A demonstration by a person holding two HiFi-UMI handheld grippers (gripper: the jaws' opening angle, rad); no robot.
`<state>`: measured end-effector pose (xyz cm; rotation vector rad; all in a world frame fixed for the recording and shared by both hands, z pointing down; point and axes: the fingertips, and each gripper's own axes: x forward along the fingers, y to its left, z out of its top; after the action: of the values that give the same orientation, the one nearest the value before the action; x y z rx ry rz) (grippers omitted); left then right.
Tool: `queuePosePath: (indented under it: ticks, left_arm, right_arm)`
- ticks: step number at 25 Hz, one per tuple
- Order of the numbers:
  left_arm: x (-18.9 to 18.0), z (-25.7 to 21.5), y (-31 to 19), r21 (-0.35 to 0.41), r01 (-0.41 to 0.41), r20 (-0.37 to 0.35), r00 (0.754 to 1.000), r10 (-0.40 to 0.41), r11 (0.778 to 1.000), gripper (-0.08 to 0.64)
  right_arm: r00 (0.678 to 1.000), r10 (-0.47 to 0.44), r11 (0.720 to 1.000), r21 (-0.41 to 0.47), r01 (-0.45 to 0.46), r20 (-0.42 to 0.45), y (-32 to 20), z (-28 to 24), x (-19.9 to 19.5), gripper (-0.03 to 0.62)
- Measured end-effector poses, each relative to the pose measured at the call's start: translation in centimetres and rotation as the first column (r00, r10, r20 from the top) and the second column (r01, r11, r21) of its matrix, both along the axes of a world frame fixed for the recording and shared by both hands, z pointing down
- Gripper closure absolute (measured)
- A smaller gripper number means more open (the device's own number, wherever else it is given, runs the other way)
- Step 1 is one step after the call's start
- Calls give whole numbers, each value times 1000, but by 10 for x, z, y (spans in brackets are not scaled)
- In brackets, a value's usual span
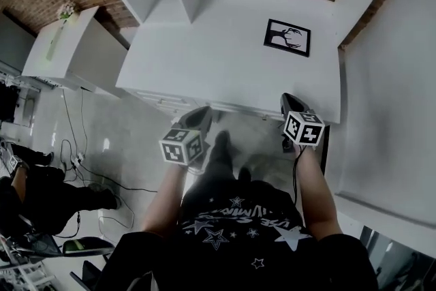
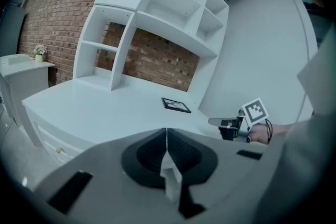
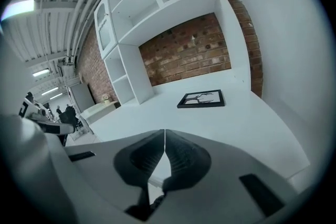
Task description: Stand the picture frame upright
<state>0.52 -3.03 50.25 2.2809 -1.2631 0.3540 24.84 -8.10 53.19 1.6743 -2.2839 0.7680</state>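
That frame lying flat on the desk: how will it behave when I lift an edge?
The picture frame looks thin and rigid, so it should lift as one piece, probably light. Flat on the smooth white desk, it may slide rather than pivot when nudged. Stood up, it could tip easily.

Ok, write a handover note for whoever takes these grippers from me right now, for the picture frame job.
Left gripper: shut, empty, by the desk's front edge.
Right gripper: shut, empty, also at the front edge, pointing toward the frame.
Picture frame: lying flat, face up, at the back right of the white desk, nearer the right gripper.
Done: nothing yet; neither gripper touches the frame.
Left: reach in, open a gripper, probably the right one, take the frame by an edge and stand it upright.
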Motion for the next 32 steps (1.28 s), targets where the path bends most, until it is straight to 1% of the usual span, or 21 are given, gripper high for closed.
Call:
queuePosePath:
  ticks: [2, 4, 6, 13, 17, 21, 24, 26, 32]
  left_arm:
    - [1, 4, -16, -10, -6, -15, 1000, 6, 1000, 541]
    - [0, 8, -32, -21, -15, -24, 1000, 14, 1000, 541]
    - [-2, 10, -50, -26, -32, -22, 999, 31, 999, 541]
    - [-4, 20, -110, -54, -80, -25, 997, 79, 995, 541]
    - [-5, 27, -141, -75, -103, -26, 994, 102, 992, 541]
    - [-10, 32, -166, -98, -120, -31, 993, 118, 988, 541]
    - [-15, 35, -185, -104, -141, -24, 990, 140, 984, 541]
    - [-20, 41, -195, -118, -150, -17, 989, 149, 982, 541]
    - [-24, 47, -233, -134, -176, -43, 984, 172, 975, 541]
  right_arm:
    - [1000, 9, 1000, -10, -9, -16, -11, 3, 2, 577]
    - [1000, 27, 999, -23, -27, 2, -24, 5, 2, 577]
    - [999, 40, 999, -27, -39, 17, -40, 5, 0, 577]
    - [996, 89, 994, -59, -88, 20, -92, 13, -7, 577]
    - [994, 109, 989, -98, -109, -1, -120, 25, -11, 577]
    - [994, 109, 985, -132, -112, -32, -146, 32, -19, 575]
    - [991, 122, 981, -141, -130, -63, -167, 34, -21, 575]
    - [988, 137, 978, -152, -145, -66, -179, 38, -24, 575]
    - [978, 176, 967, -166, -192, -109, -211, 45, -23, 575]
